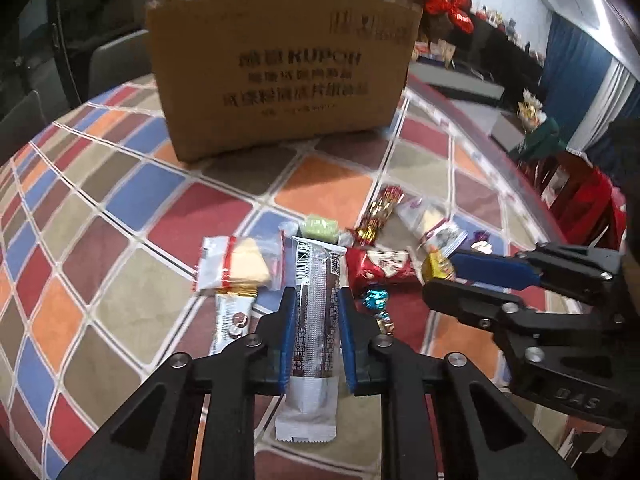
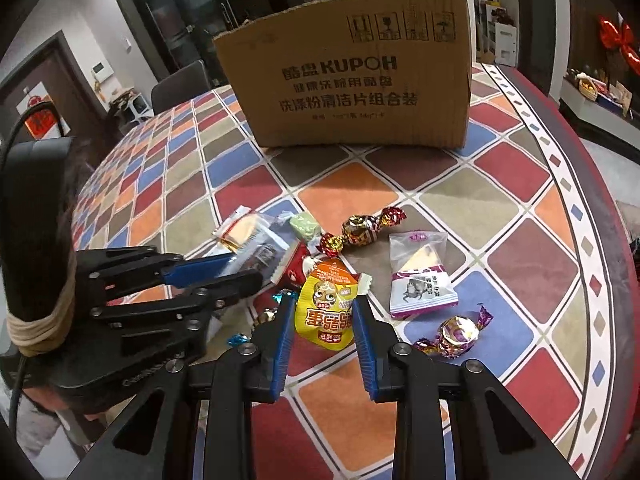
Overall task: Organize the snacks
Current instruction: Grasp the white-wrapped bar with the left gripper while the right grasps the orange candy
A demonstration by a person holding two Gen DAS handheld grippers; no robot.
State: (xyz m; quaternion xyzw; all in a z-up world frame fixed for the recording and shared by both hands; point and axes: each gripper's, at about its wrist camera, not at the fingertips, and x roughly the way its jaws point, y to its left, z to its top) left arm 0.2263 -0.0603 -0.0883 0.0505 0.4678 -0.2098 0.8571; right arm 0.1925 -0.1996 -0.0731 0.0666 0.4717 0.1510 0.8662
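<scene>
My left gripper (image 1: 318, 300) is shut on a long brown-and-silver snack bar (image 1: 316, 320) lying lengthwise between its blue pads. My right gripper (image 2: 322, 308) is shut on a yellow snack packet (image 2: 326, 312); it also shows in the left wrist view (image 1: 444, 276). A pile of snacks lies on the tablecloth: a cracker pack (image 1: 240, 264), a green candy (image 1: 320, 230), a red packet (image 1: 380, 266), a gold-red candy (image 2: 360, 230), a purple-trimmed pack (image 2: 422, 276) and a purple foil candy (image 2: 456, 334). A brown cardboard box (image 2: 348, 84) stands behind them.
The round table has a checked tablecloth (image 2: 460, 204) with a dark red edge (image 2: 600, 200) at the right. A white coffee sachet (image 1: 234, 320) and a blue foil candy (image 1: 374, 300) lie beside the left gripper. Chairs stand beyond the far side.
</scene>
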